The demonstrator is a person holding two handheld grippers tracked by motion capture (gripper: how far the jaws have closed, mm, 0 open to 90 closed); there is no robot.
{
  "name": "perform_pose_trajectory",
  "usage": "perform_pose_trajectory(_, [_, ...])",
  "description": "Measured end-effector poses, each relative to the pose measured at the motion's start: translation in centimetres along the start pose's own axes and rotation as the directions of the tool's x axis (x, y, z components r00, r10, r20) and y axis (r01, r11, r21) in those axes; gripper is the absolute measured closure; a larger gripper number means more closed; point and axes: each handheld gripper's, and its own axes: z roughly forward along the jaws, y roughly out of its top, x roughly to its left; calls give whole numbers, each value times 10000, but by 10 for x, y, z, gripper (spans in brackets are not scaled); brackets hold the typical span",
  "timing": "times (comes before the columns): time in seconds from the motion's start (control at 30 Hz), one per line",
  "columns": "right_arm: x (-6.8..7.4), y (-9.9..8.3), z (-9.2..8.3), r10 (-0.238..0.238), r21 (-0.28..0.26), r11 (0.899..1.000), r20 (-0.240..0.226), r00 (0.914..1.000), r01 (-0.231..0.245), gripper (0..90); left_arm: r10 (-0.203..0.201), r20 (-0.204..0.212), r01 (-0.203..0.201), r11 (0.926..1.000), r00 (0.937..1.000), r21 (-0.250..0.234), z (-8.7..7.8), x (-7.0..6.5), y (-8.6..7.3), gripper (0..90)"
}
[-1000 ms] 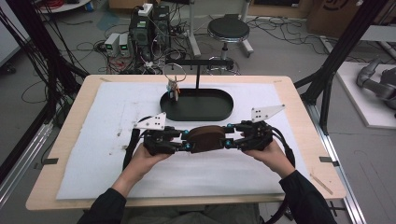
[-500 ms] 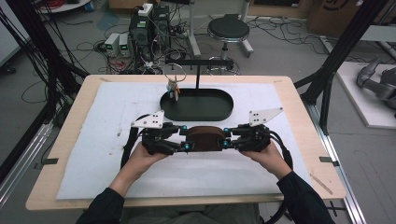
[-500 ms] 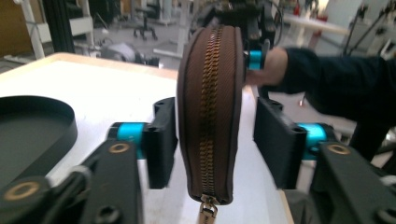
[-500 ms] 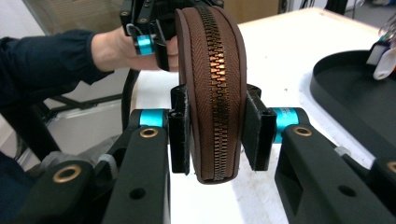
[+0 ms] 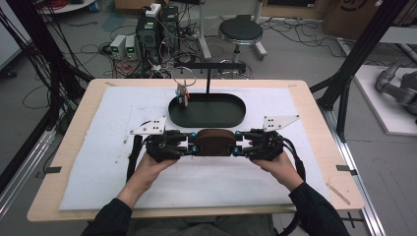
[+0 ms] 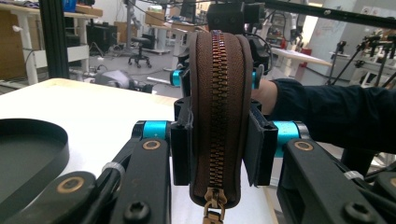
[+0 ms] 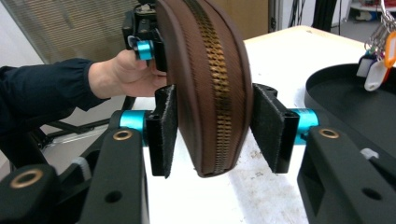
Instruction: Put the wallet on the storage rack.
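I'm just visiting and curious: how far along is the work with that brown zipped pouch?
Early, it seems. The brown pouch hangs between both grippers above the white mat. The left gripper clamps one end; the right gripper has just been opening, its fingers barely touching. The zipper is closed, so opening it looks undone.

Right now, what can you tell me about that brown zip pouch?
The brown pouch is rounded and looks like leather, with a brass-coloured zipper shut along its edge and the pull hanging at one end. It is held edge-up just above the white mat, in front of the black tray, with tongs at both ends.
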Motion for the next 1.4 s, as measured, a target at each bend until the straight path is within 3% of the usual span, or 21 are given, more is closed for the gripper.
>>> perform_pose_trajectory(0.17, [1, 1, -1, -145, -196, 9997, -123, 9998, 142, 638, -175, 61, 177, 9996, 9998, -225, 0, 1, -2, 674])
perform_pose_trajectory(0.23, [2, 1, -1, -202, -174, 9996, -135, 9997, 200, 656, -178, -152, 176, 9997, 9997, -157, 1, 0, -1, 648])
perform_pose_trajectory(0.27, [2, 1, -1, -214, -155, 9997, -81, 9997, 212, 665, -178, -152, 176, 9997, 9997, -157, 1, 0, -1, 601])
perform_pose_trajectory(0.3, [2, 1, -1, -238, -105, 9997, -23, 9997, 237, 674, -144, -537, 144, 9999, 9985, -3, 1, 0, -1, 527])
perform_pose_trajectory(0.33, [2, 1, -1, -238, -105, 9997, -23, 9997, 237, 674, -144, -537, 144, 9999, 9985, -3, 1, 0, -1, 487])
perform_pose_trajectory(0.4, [2, 1, -1, -316, 41, 9995, 266, 9991, 315, 678, -243, -1003, 270, 9993, 9947, 259, -1, 1, -2, 409])
perform_pose_trajectory(0.5, [1, 2, -2, -416, -48, 9991, 711, 9966, 420, 680, -206, -1293, 270, 9985, 9914, 480, -3, 2, -2, 342])
perform_pose_trajectory(0.53, [1, 2, -3, -410, -25, 9991, 851, 9955, 413, 681, -58, -1645, 153, 9983, 9864, 566, -7, 0, -2, 334])
perform_pose_trajectory(0.63, [0, 2, -4, -401, -52, 9991, 1189, 9921, 410, 682, 46, -1971, 73, 9982, 9804, 594, -12, -2, -2, 312])
perform_pose_trajectory(0.67, [-4, 2, -5, -374, -67, 9992, 1646, 9856, 390, 683, 118, -2302, 27, 9980, 9731, 624, -19, -4, -1, 312])
perform_pose_trajectory(0.77, [-8, 2, -6, -291, -104, 9994, 2146, 9763, 321, 684, 198, -2818, -25, 9981, 9593, 617, -29, -6, -1, 311])
perform_pose_trajectory(0.8, [-10, 2, -6, -246, -128, 9995, 2326, 9723, 283, 683, 198, -2818, -25, 9981, 9593, 617, -29, -6, -1, 308])
perform_pose_trajectory(0.83, [-12, 2, -7, -209, -138, 9996, 2559, 9665, 253, 683, 291, -3173, -69, 9975, 9479, 709, -35, -8, -3, 303])
perform_pose_trajectory(0.87, [-14, 3, -7, -193, -190, 9995, 2757, 9610, 255, 684, 291, -3173, -69, 9975, 9479, 709, -35, -8, -3, 300])
perform_pose_trajectory(0.9, [-16, 3, -7, -164, -246, 9994, 2898, 9569, 246, 683, 299, -3391, -66, 9975, 9403, 697, -42, -10, -5, 296])
perform_pose_trajectory(1.0, [-21, 4, -8, -89, -362, 9991, 3305, 9437, 221, 684, 382, -3523, -159, 9977, 9351, 658, -52, -13, -8, 248])
perform_pose_trajectory(1.17, [-31, 6, -4, -26, -422, 9989, 3578, 9338, 190, 682, 493, -3917, -219, 9970, 9188, 741, -63, -18, -12, 248])
perform_pose_trajectory(1.2, [-33, 7, -3, -30, -434, 9989, 3665, 9304, 203, 682, 493, -3917, -219, 9970, 9188, 741, -63, -18, -12, 248])
perform_pose_trajectory(1.27, [-38, 8, 1, 54, -482, 9987, 3805, 9248, 140, 683, 565, -4144, -257, 9965, 9084, 794, -67, -21, -15, 247])
perform_pose_trajectory(1.33, [-43, 8, 4, -5, -468, 9987, 3985, 9172, 208, 682, 601, -4193, -276, 9961, 9058, 832, -68, -22, -16, 247])
perform_pose_trajectory(1.4, [-45, 8, 5, 7, -487, 9986, 4015, 9158, 206, 681, 637, -4308, -278, 9956, 9002, 891, -69, -23, -18, 247])
